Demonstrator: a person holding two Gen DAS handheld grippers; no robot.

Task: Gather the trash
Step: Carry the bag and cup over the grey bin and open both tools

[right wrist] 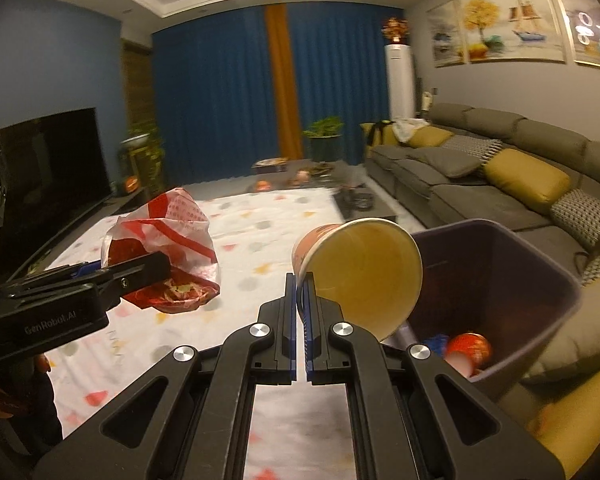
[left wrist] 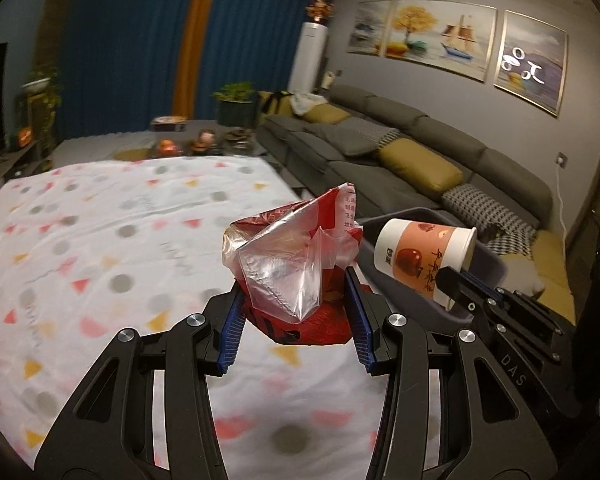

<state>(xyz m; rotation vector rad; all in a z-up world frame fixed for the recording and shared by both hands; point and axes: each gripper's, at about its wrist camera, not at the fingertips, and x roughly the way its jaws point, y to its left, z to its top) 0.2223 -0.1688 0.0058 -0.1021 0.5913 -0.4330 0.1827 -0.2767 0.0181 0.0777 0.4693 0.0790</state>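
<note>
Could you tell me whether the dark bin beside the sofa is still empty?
No, the bin already holds a red round item and other bits at its bottom.

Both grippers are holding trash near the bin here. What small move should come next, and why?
Probably carry the right gripper a little further over the dark bin and then open it. It is shut on the rim of the paper cup, which sits tilted at the bin's near edge, not yet clearly over the opening. The left gripper, shut on the red wrapper, sits farther from the bin.
</note>
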